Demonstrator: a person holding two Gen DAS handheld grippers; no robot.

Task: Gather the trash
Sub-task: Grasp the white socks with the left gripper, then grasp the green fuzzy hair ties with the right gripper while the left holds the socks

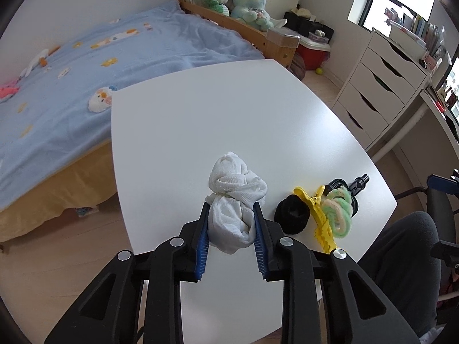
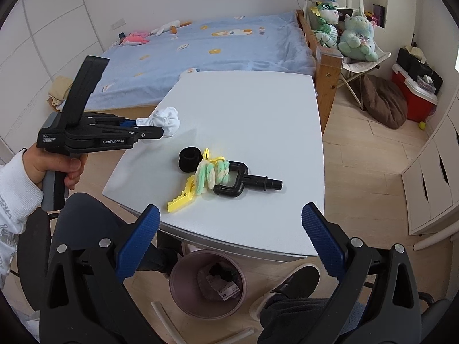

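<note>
Working over the white table (image 2: 258, 109), I see a bin (image 2: 183, 301) on the floor below its near edge. My left gripper (image 1: 231, 209) pinches a crumpled white cloth (image 1: 235, 197) above the tabletop; my right gripper (image 2: 229, 218) hangs with fingers spread, holding nothing.

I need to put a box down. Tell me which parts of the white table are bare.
The white table is bare across its far half toward the bed, and along the side nearest the drawers. The near middle is crowded: black ring, yellow clip, green loops, black handle. The left gripper holds a white cloth over the left edge.
</note>
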